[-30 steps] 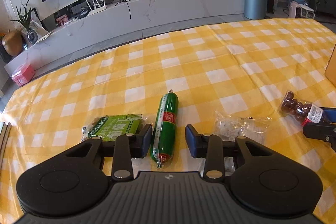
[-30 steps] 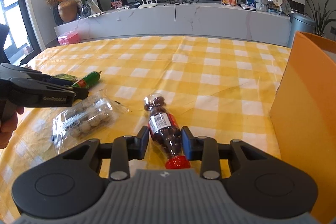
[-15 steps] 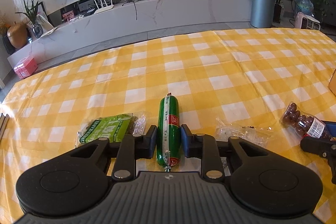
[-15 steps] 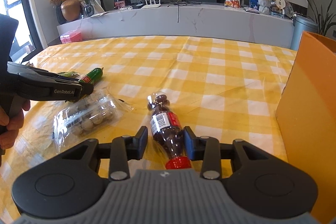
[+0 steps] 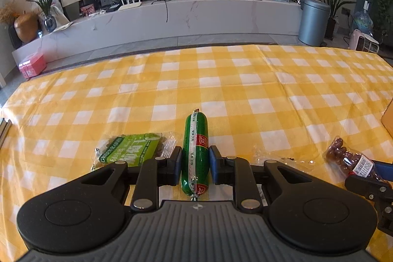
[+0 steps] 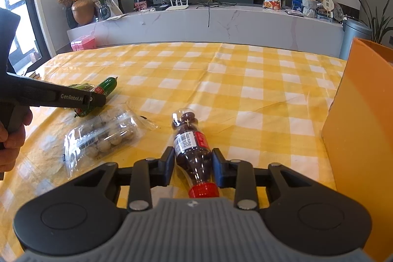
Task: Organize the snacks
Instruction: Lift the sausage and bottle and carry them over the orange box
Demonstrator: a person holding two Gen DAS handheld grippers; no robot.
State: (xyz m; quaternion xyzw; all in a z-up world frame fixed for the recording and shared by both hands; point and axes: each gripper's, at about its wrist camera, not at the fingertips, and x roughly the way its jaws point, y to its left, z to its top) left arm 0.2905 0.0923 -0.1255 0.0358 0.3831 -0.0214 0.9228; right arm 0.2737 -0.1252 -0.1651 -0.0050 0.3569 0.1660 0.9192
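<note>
My left gripper (image 5: 195, 160) is shut on a green sausage stick (image 5: 196, 150) and holds it just above the yellow checked tablecloth (image 5: 221, 80). My right gripper (image 6: 193, 161) is shut on a small bottle of chocolate balls (image 6: 192, 150) with a red cap (image 6: 203, 189). The sausage (image 6: 104, 87) and the left gripper (image 6: 97, 100) also show in the right wrist view at left. The bottle (image 5: 348, 160) shows at the right edge of the left wrist view.
A green flat snack packet (image 5: 130, 151) lies left of the sausage. A clear bag of pale round snacks (image 6: 103, 136) lies between the grippers. An orange box (image 6: 363, 129) stands at the right. The table's far edge faces a TV cabinet.
My left gripper closed on the green sausage and raised it slightly. My right gripper stayed shut on the bottle and lifted it a little.
</note>
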